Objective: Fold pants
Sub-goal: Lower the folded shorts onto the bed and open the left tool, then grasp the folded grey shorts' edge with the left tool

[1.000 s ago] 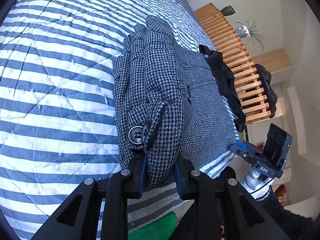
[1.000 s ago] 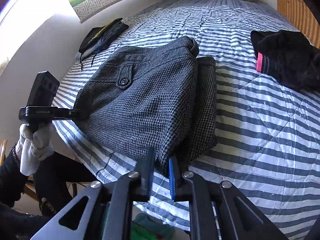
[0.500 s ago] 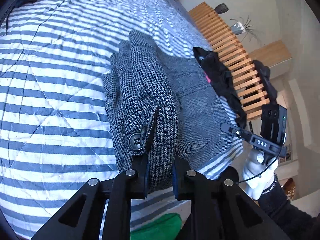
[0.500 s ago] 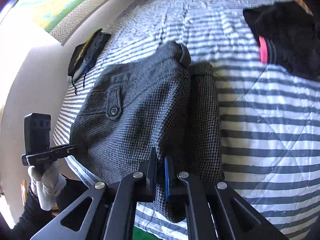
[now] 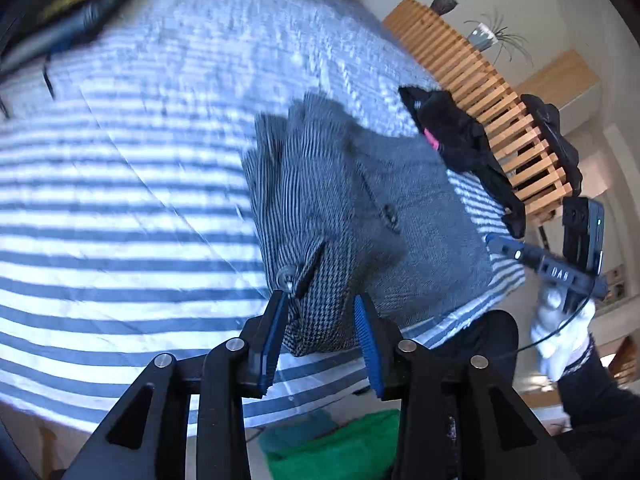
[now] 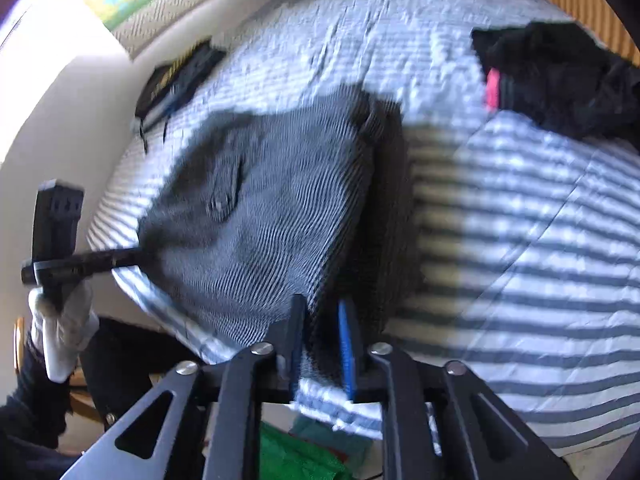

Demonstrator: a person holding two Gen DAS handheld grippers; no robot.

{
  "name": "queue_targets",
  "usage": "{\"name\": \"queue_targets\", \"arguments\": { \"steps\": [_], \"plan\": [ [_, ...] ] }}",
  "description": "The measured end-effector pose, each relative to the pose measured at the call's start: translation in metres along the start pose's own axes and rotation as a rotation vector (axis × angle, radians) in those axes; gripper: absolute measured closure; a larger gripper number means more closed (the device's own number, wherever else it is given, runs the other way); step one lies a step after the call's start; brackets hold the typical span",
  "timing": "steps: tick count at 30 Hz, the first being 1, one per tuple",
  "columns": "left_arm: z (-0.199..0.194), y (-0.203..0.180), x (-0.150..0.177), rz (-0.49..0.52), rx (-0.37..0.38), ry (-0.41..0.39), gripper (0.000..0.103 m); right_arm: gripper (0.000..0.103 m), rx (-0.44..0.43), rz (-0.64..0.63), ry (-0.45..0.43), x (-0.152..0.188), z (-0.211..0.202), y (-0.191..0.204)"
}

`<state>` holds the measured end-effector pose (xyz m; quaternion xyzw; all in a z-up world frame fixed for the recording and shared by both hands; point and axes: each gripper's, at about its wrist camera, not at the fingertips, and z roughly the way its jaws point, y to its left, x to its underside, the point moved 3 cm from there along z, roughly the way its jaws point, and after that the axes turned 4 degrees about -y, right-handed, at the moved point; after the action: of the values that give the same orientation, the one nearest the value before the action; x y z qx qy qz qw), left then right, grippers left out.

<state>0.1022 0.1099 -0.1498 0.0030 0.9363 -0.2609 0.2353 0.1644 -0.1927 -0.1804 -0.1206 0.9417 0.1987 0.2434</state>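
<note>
Now the houndstooth pants [image 5: 344,208] are lying folded on the striped quilt [image 5: 120,184]; left gripper [image 5: 322,330] and right gripper [image 6: 322,334] jaws are opening, fabric loose between, slatted wooden footboard [image 5: 492,120] beyond.

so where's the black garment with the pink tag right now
In the right wrist view the black garment lies at upper right on the striped quilt, beyond and right of the houndstooth pants.

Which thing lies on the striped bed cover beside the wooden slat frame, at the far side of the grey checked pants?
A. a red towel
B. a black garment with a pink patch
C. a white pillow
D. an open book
B: a black garment with a pink patch lies crumpled on the striped bed cover, beyond the pants.
</note>
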Motion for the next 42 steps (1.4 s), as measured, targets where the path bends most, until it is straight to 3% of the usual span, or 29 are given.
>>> {"name": "queue_targets", "arguments": {
  "steps": [2, 5, 7, 10, 12, 14, 17, 21, 26, 29, 33, 36, 39, 40, 42],
  "plan": [
    [-0.017, -0.017, -0.013, 0.037, -0.019, -0.068, 0.065, 0.081, 0.009, -0.003, -0.063, -0.015, -0.014, -0.001],
    [-0.017, -0.048, -0.035, 0.091, 0.022, -0.111, 0.065, 0.081, 0.029, 0.003, -0.109, -0.038, -0.012, -0.001],
    [0.001, -0.067, -0.047, 0.143, 0.031, -0.094, 0.065, 0.081, 0.018, -0.004, -0.125, -0.051, -0.005, 0.004],
    [0.042, -0.067, -0.052, 0.170, -0.021, -0.040, 0.065, 0.081, -0.003, -0.030, -0.135, -0.065, 0.013, 0.013],
    [0.069, -0.048, -0.049, 0.138, -0.076, -0.006, 0.065, 0.081, 0.005, -0.068, -0.129, -0.071, 0.033, 0.018],
    [0.096, -0.033, -0.045, 0.131, -0.114, 0.013, 0.074, 0.081, 0.045, -0.083, -0.088, -0.077, 0.066, 0.016],
    [0.100, -0.026, -0.042, 0.164, -0.098, -0.007, 0.074, 0.089, 0.097, -0.093, 0.003, -0.076, 0.106, 0.006],
    [0.072, -0.039, -0.039, 0.153, -0.066, -0.039, 0.075, 0.086, 0.079, -0.109, -0.045, -0.079, 0.072, 0.014],
    [0.060, -0.064, -0.002, 0.228, -0.031, -0.020, 0.074, 0.086, 0.017, -0.149, -0.110, -0.040, 0.014, 0.032],
    [0.075, -0.059, 0.024, 0.243, -0.050, 0.028, 0.074, 0.086, 0.045, -0.196, -0.075, -0.002, 0.018, 0.041],
    [0.072, -0.051, 0.029, 0.175, -0.008, 0.016, 0.074, 0.086, 0.149, -0.235, 0.005, 0.038, 0.040, 0.028],
    [0.061, -0.052, 0.029, 0.173, -0.031, 0.025, 0.074, 0.086, 0.126, -0.205, 0.040, 0.042, 0.031, 0.020],
    [0.038, -0.050, 0.019, 0.146, -0.059, -0.003, 0.073, 0.080, 0.096, -0.154, 0.008, 0.033, 0.005, 0.012],
    [0.031, -0.049, 0.013, 0.124, -0.058, -0.018, 0.068, 0.076, 0.097, -0.131, -0.012, 0.027, -0.002, 0.009],
    [0.019, -0.044, -0.004, 0.058, -0.057, -0.058, 0.046, 0.056, 0.096, -0.073, -0.058, 0.012, -0.014, 0.001]
  ]
}}
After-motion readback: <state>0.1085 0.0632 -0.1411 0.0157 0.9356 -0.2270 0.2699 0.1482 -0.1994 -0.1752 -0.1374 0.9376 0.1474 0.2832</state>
